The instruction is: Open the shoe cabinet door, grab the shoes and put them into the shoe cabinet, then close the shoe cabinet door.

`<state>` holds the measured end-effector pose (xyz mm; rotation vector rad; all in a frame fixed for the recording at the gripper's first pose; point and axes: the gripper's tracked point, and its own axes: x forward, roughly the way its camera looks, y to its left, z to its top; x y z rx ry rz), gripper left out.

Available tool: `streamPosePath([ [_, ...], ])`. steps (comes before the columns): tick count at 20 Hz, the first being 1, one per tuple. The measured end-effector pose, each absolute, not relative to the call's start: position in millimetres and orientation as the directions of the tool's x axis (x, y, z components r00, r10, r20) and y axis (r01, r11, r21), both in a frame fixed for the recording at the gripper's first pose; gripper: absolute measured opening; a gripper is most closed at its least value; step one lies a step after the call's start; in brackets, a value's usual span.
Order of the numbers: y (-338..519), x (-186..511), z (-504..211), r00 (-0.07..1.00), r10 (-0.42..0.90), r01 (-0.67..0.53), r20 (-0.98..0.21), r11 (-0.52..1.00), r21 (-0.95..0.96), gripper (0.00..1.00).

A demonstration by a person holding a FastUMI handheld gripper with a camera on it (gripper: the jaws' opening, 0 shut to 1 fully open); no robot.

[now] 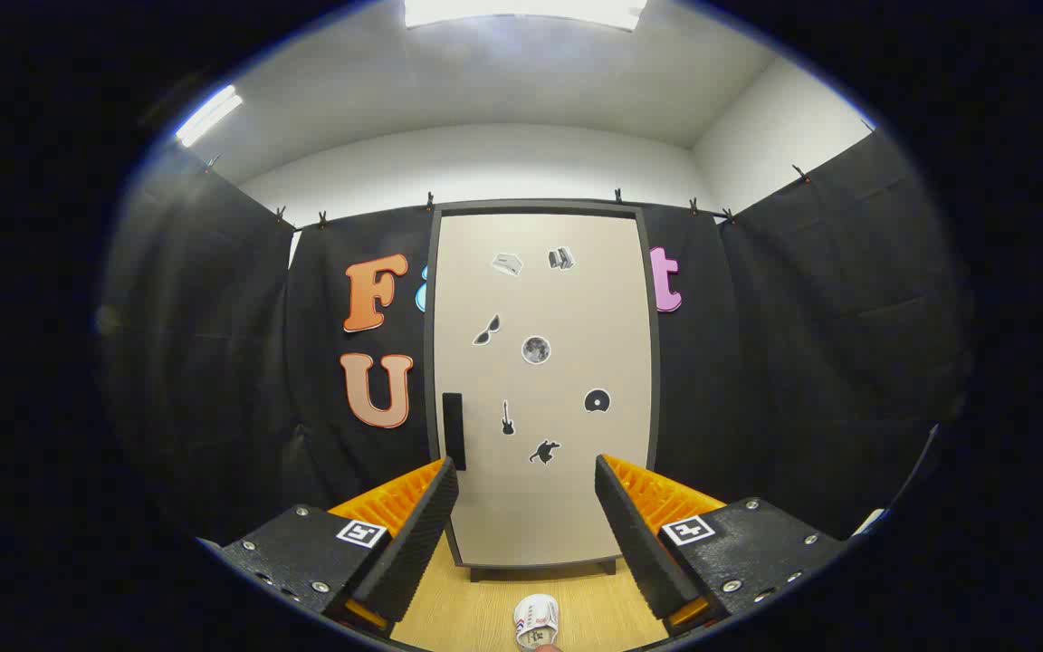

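Tongs (526, 507) apart, shoe (536, 621) between them, closed cabinet door (544, 389) beyond.

Gripper (526, 475) held level, pointing straight forward. Fingers (413, 534) spread wide apart, roughly parallel, ribbed inner pads facing each other. Nothing clamped or touched between them. Square marker tag on top of each finger block, screws visible on both housings. Fingertips level with each other, tilted slightly inward.
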<state>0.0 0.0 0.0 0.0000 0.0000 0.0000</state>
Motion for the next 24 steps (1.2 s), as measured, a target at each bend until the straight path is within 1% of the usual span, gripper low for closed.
streamPosePath([
  [15, 0, 5, -2, 1.000, -0.015, 0.015, -0.015, 1.000, 0.000, 0.95],
  [24, 14, 24, -11, 0.999, 0.001, -0.001, -0.037, 1.000, -0.007, 0.95],
])
